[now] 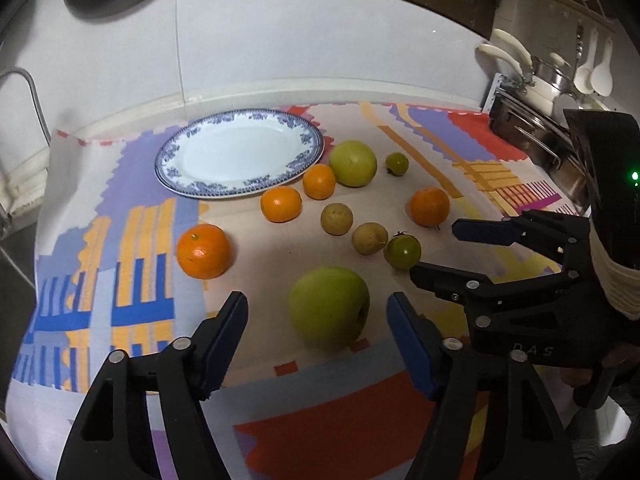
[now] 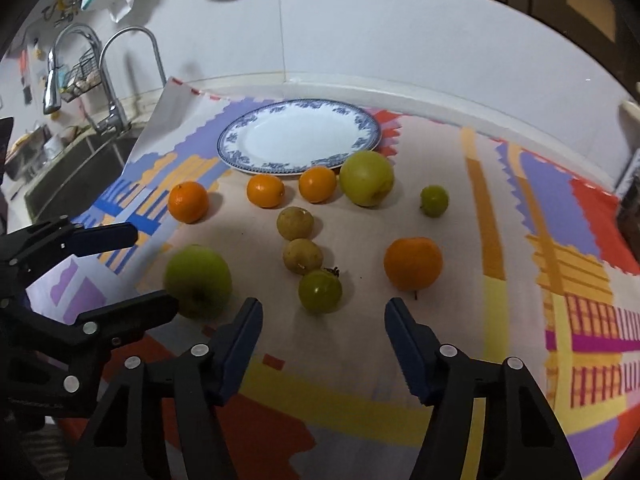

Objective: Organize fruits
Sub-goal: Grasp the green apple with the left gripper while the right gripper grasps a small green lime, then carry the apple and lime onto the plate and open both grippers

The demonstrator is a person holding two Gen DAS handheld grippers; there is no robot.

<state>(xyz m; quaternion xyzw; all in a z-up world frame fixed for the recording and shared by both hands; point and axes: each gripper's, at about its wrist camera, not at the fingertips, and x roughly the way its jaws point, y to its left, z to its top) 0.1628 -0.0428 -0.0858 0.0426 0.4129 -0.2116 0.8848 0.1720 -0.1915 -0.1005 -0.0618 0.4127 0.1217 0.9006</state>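
Both grippers half open, holding nothing: left gripper (image 1: pixel 318 320) straddles the big green apple (image 1: pixel 329 307), right gripper (image 2: pixel 324 324) nears the small green fruit (image 2: pixel 320 291). Round stuff could roll away if nudged.

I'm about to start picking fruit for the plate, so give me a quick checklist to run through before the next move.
1. Plate bare, ready for fruit: ok.
2. Left gripper open, nothing held: ok.
3. Big green apple lined up ahead of the left gripper: ok.
4. Right gripper open, nothing held: ok.
5. Small green fruit ahead of the right gripper, touching a brown fruit: not ok.
6. The two grippers clear of each other: ok.
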